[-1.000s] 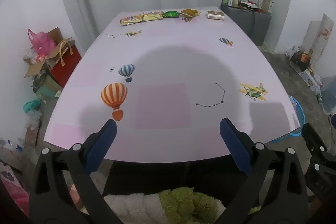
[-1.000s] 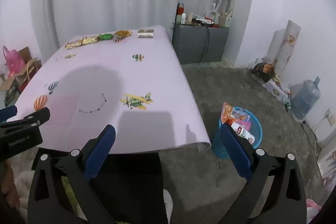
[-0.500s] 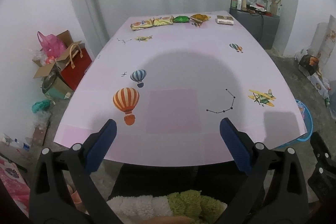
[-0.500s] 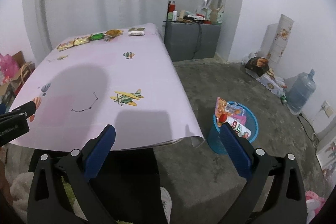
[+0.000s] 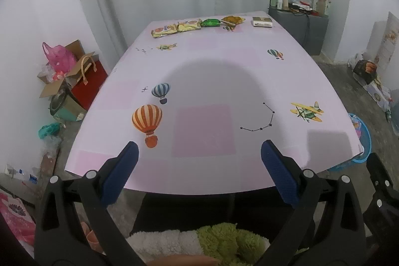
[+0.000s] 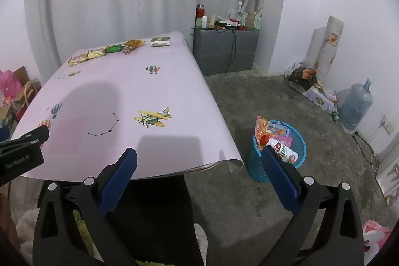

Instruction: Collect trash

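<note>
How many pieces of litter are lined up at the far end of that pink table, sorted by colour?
Yellow packets: 2
Green wrapper: 1
Golden-brown wrapper: 1
Pale small box: 1
Total: 5

left gripper (image 6: 21, 153) body, probably "GenRobot.AI"

Left tool (image 5: 199, 171): fingers spread wide, gripping nothing | Right tool (image 6: 199, 177): fingers spread wide, gripping nothing | both hovering level, side by side.
</note>
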Action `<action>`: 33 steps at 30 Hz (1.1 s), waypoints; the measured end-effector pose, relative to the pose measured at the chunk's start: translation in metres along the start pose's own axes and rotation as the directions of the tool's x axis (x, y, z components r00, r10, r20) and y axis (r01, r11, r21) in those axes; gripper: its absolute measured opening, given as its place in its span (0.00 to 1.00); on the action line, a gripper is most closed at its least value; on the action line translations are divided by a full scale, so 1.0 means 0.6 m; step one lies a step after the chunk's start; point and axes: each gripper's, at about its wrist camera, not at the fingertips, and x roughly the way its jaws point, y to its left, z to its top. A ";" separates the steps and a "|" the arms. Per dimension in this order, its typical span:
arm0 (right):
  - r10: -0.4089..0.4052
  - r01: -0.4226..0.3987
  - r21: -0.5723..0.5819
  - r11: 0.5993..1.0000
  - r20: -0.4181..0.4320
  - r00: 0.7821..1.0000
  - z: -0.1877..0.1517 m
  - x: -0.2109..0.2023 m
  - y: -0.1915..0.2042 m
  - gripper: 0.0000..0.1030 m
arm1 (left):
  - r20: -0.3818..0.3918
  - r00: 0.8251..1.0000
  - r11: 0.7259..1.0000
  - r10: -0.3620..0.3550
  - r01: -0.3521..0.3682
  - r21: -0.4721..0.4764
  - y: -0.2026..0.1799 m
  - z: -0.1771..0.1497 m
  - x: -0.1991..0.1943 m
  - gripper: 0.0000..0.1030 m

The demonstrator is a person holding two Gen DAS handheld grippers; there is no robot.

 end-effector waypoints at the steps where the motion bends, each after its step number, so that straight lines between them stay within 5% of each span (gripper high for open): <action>1: -0.003 0.003 0.000 1.000 0.002 1.000 0.001 -0.001 -0.001 0.94 | 0.002 1.000 1.000 -0.001 0.001 0.002 0.000 0.000 -0.001 0.92; 33: -0.099 0.099 0.018 0.995 -0.008 0.995 0.009 -0.007 -0.044 0.94 | -0.031 0.994 0.994 -0.102 0.103 0.033 -0.042 0.008 -0.010 0.92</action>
